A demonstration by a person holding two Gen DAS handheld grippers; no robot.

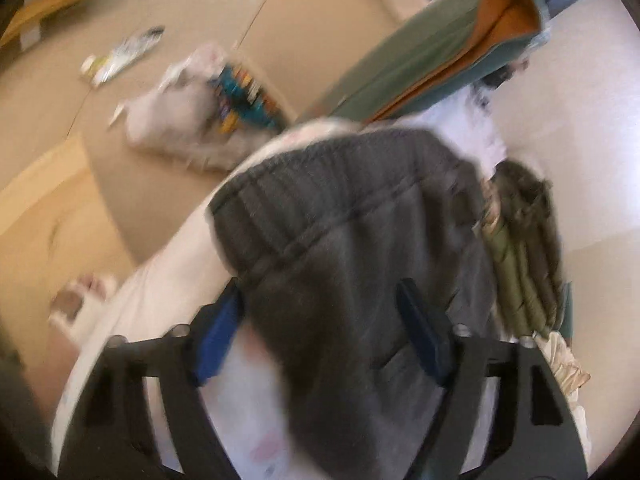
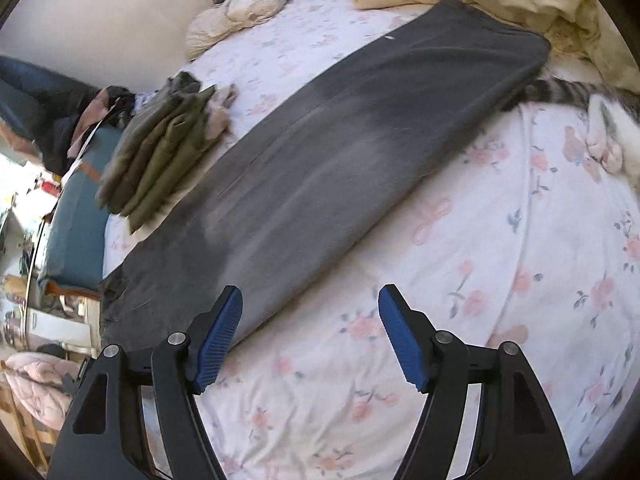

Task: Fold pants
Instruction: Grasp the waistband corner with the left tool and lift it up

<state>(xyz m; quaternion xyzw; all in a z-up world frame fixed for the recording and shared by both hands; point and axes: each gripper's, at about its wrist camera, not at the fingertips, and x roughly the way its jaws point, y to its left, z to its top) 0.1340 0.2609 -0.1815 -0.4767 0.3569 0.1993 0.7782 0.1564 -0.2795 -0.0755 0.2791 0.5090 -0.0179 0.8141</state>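
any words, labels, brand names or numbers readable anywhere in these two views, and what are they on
None can be read in either view.
Grey pants: a tiny white fleck near the far end, too small to tell whether it is a tag.
Colourful packets on the floor, left wrist view: some print perhaps, blurred beyond reading.
White wrapper on the floor: blurred, unreadable.
Flowered bedsheet: pattern only, no text.
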